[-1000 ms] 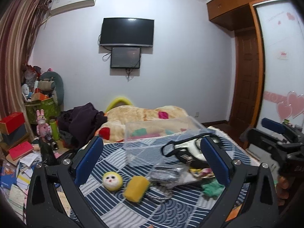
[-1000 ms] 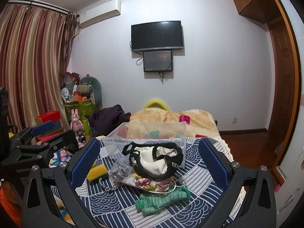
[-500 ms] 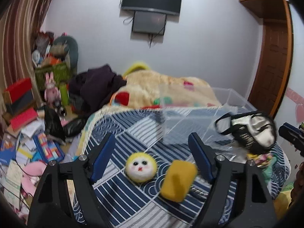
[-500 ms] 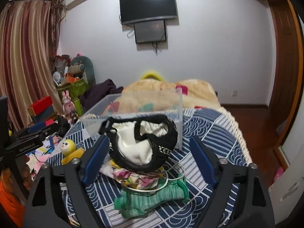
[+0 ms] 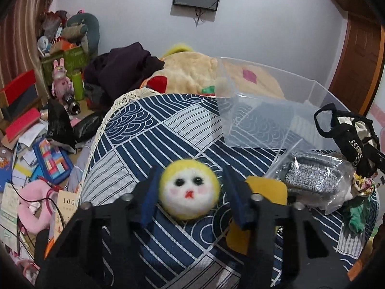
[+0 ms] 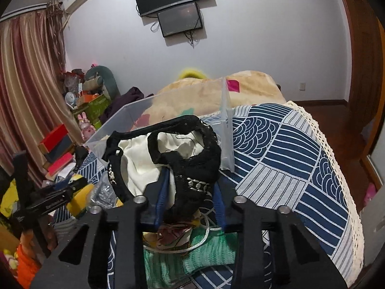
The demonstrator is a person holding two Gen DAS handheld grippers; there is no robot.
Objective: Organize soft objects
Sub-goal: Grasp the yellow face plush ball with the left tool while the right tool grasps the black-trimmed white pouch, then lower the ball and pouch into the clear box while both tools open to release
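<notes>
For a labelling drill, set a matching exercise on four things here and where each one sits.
Things:
1 face ball
2 black-and-cream bag
3 green knit
4 clear box

Places:
a between the fingers of the right tool
b behind the bag
c between the fingers of the left tool
d beneath the right tool

Pairs: 1-c, 2-a, 3-d, 4-b

At lower centre, the left hand-held gripper (image 5: 190,192) brackets a yellow-and-white felt ball (image 5: 189,190) on the patterned bed (image 5: 149,139); clear box (image 5: 276,110) upper right.
</notes>
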